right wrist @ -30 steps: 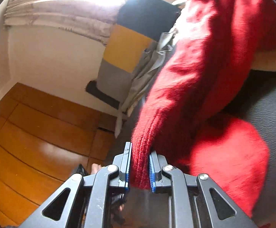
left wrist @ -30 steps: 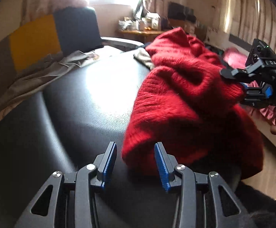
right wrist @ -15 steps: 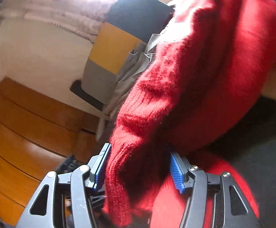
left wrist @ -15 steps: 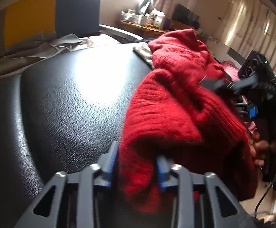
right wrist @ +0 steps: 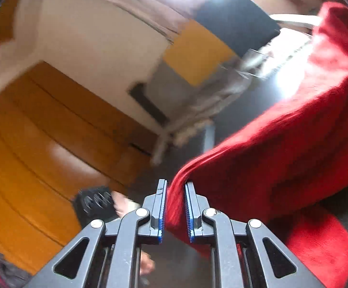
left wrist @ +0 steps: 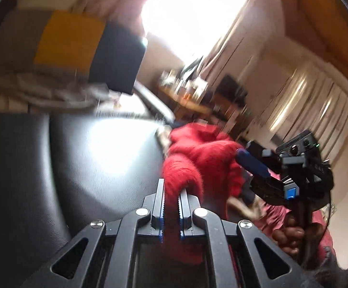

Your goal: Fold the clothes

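A fuzzy red sweater [left wrist: 198,158] lies bunched on a black leather surface [left wrist: 78,168], and both grippers lift its edge. In the left wrist view my left gripper [left wrist: 171,192] has a thick fold of the sweater between its blue pads, and the jaws are closing tight on it. My right gripper [left wrist: 246,168] comes in from the right at the sweater's far edge, with a hand [left wrist: 291,237] on its handle. In the right wrist view the right gripper [right wrist: 176,204] is closing with the sweater's [right wrist: 281,144] hem pressed between its pads. The cloth hangs up and to the right.
A yellow, grey and navy cushion [left wrist: 73,40] and a rumpled grey cloth [left wrist: 42,91] lie behind the leather surface. A cluttered table [left wrist: 186,91] stands by the bright window. Pink fabric [left wrist: 274,216] lies at the lower right. Orange wooden floor [right wrist: 30,144] lies below.
The left gripper went from open beside the sweater to shut on its edge. The right gripper opened and closed again on the hem. Both rose and rolled, lifting the cloth.
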`<state>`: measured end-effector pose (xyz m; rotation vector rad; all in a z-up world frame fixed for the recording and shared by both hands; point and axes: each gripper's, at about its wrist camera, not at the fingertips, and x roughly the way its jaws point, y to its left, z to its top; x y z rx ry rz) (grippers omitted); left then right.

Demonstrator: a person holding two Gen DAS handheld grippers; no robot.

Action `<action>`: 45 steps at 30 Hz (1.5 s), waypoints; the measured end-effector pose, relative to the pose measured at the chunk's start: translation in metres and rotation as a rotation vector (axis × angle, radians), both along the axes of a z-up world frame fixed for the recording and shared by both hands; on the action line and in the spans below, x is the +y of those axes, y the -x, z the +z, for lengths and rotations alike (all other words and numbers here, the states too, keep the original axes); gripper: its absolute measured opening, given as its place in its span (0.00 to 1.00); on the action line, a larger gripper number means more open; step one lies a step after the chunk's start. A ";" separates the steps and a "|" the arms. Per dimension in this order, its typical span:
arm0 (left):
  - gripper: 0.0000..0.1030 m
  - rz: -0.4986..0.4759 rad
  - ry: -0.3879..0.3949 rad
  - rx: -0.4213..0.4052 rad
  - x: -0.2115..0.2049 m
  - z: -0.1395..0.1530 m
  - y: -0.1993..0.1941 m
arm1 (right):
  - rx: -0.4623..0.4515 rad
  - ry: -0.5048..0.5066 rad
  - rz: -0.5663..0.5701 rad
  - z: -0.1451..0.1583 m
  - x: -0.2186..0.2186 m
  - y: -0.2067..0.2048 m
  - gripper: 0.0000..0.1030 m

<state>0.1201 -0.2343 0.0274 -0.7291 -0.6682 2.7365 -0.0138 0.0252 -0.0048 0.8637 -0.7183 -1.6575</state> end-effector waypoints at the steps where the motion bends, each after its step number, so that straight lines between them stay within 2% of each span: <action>1: 0.00 0.014 0.004 0.040 -0.002 0.015 -0.012 | 0.014 0.049 0.012 0.011 0.002 -0.007 0.15; 3: 0.00 0.061 -0.013 0.150 -0.014 0.052 -0.044 | 0.062 0.130 0.030 0.035 0.006 -0.024 0.15; 5: 0.00 0.116 0.025 0.210 -0.022 0.080 -0.065 | 0.132 0.198 0.047 0.069 0.013 -0.049 0.15; 7: 0.00 0.165 0.080 0.236 -0.030 0.099 -0.082 | 0.194 0.194 0.023 0.095 0.015 -0.064 0.16; 8: 0.00 0.186 0.116 0.233 -0.034 0.103 -0.089 | 0.219 0.173 -0.013 0.104 0.015 -0.068 0.21; 9: 0.00 0.208 0.137 0.208 -0.036 0.098 -0.090 | 0.229 0.144 -0.053 0.108 0.016 -0.069 0.50; 10: 0.03 0.229 0.157 0.182 -0.037 0.093 -0.091 | 0.226 0.088 -0.109 0.106 0.019 -0.067 0.70; 11: 0.06 0.216 0.189 0.140 -0.035 0.082 -0.090 | 0.230 0.021 -0.160 0.100 0.020 -0.066 0.96; 12: 0.09 0.202 0.221 0.097 -0.033 0.070 -0.089 | 0.242 -0.042 -0.200 0.092 0.020 -0.065 0.98; 14: 0.18 0.177 0.242 0.009 -0.025 0.036 -0.084 | 0.234 -0.177 -0.226 0.066 0.015 -0.062 0.98; 17: 0.23 0.097 0.250 -0.095 -0.006 -0.012 -0.075 | 0.179 -0.370 -0.227 0.014 -0.003 -0.051 0.98; 19: 0.25 0.043 0.202 -0.150 0.005 -0.041 -0.068 | 0.159 -0.452 -0.222 -0.011 -0.012 -0.043 0.98; 22: 0.31 -0.037 0.106 -0.224 0.017 -0.082 -0.052 | 0.116 -0.524 -0.199 -0.039 -0.022 -0.024 0.98; 24: 0.39 -0.064 0.045 -0.248 0.019 -0.096 -0.037 | 0.097 -0.575 -0.185 -0.057 -0.024 -0.010 0.98; 27: 0.45 -0.067 0.018 -0.279 0.025 -0.112 -0.012 | 0.071 -0.616 -0.146 -0.076 -0.036 0.015 0.98; 29: 0.46 -0.051 0.017 -0.278 0.024 -0.117 -0.001 | 0.073 -0.631 -0.120 -0.088 -0.049 0.032 0.93; 30: 0.48 -0.043 0.017 -0.277 0.024 -0.119 0.005 | 0.079 -0.641 -0.107 -0.094 -0.056 0.038 0.86; 32: 0.48 -0.047 0.069 -0.274 0.028 -0.120 0.013 | 0.088 -0.661 -0.072 -0.104 -0.066 0.048 0.75; 34: 0.49 -0.069 0.127 -0.278 0.035 -0.124 0.022 | 0.091 -0.692 -0.026 -0.115 -0.079 0.058 0.55; 35: 0.49 -0.085 0.152 -0.278 0.038 -0.126 0.024 | 0.083 -0.722 -0.004 -0.122 -0.086 0.062 0.38; 36: 0.50 -0.101 0.177 -0.279 0.042 -0.127 0.026 | 0.071 -0.729 0.005 -0.127 -0.086 0.064 0.29; 38: 0.48 -0.108 0.201 -0.296 0.043 -0.123 0.023 | 0.030 -0.684 0.007 -0.133 -0.079 0.068 0.29; 39: 0.33 -0.115 0.169 -0.298 0.042 -0.123 0.024 | -0.016 -0.633 0.003 -0.136 -0.074 0.073 0.26; 40: 0.05 -0.121 0.135 -0.300 0.041 -0.122 0.024 | -0.066 -0.574 0.004 -0.139 -0.069 0.076 0.25; 41: 0.06 -0.125 0.056 -0.310 0.038 -0.124 0.027 | -0.114 -0.508 0.008 -0.142 -0.063 0.078 0.24; 43: 0.06 -0.116 0.016 -0.285 0.036 -0.119 0.019 | -0.184 -0.386 0.021 -0.145 -0.053 0.077 0.24; 45: 0.06 -0.122 -0.070 -0.236 0.033 -0.103 0.006 | -0.247 -0.256 0.050 -0.147 -0.046 0.070 0.24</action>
